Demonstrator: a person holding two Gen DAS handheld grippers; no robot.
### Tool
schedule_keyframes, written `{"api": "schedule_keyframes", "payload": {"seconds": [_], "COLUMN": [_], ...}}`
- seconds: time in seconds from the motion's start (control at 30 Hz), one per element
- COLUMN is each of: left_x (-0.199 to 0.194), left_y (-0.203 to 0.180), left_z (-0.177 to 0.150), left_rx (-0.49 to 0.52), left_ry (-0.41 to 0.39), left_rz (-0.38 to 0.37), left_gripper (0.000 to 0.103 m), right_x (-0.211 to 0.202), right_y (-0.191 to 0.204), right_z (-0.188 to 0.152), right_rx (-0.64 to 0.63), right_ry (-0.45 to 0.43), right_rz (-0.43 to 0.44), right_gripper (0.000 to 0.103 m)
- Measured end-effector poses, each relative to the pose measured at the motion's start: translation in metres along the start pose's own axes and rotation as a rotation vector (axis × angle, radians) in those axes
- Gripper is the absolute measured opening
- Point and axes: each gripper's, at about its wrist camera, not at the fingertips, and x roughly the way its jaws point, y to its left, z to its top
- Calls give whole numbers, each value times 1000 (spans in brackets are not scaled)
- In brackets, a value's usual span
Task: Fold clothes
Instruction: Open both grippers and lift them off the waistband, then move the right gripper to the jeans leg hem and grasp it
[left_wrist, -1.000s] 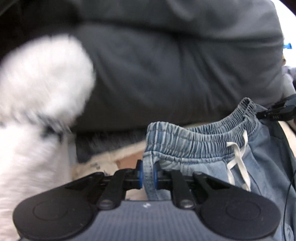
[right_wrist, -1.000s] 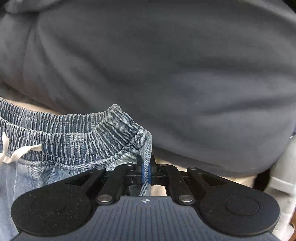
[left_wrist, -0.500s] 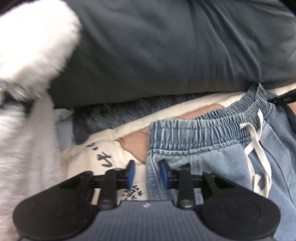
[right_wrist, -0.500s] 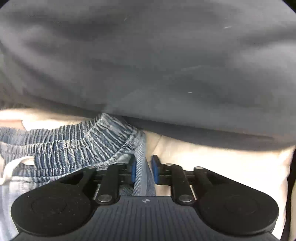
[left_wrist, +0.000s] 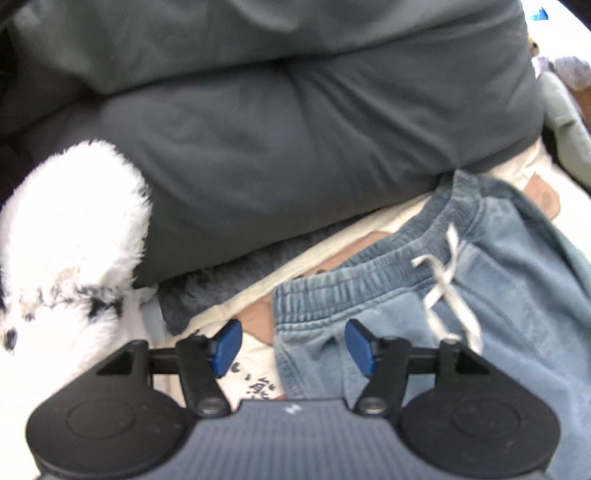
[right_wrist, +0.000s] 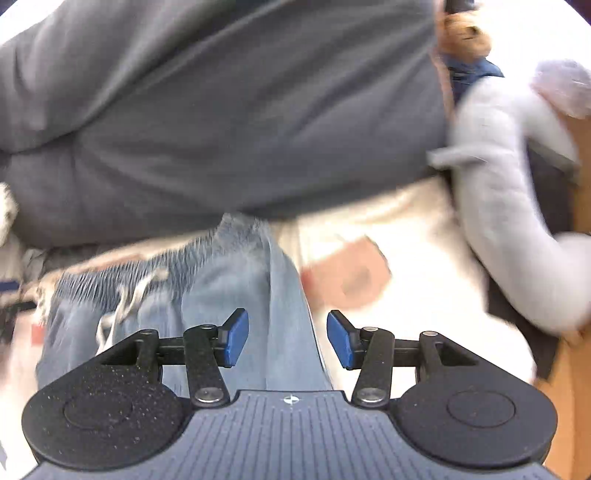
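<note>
Light blue denim shorts with an elastic waistband and a white drawstring lie flat on a cream printed cloth. My left gripper hovers over the waistband's left corner; its jaws are opening and its blue pads stand clear of the fabric. In the blurred right wrist view the shorts lie below my right gripper, whose jaws are also opening above the shorts' right edge, with no pad touching the denim.
A big dark grey pillow or duvet fills the far side. A white fluffy plush sits at the left. A pale grey plush limb and a brown patch on the cream cloth lie to the right.
Both grippers let go of the waistband corners they were pinching and opened. The shorts dropped flat onto the cream cloth. Both grippers lifted away, the right one farther and rolling.
</note>
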Motion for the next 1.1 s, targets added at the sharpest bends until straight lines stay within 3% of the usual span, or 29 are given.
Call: {"api": "schedule_keyframes", "payload": {"seconds": [0.17, 0.47, 0.77, 1.1], "left_x": [-17, -51, -75, -96], "left_y": [-18, -82, -160, -220], "left_z": [13, 40, 76, 83], "left_rx": [33, 109, 245, 363], "left_ry": [4, 24, 20, 29], "left_rz": [-104, -175, -283, -354], "left_gripper": [64, 65, 72, 75], "right_x": [-60, -184, -256, -304], "right_y": [13, 2, -11, -25], "right_z": [-63, -136, -208, -284], "right_rx": [105, 280, 392, 556], "right_ry": [-64, -69, -55, -99], "right_rz": [-54, -155, -271, -357], "right_gripper": [54, 56, 56, 56]}}
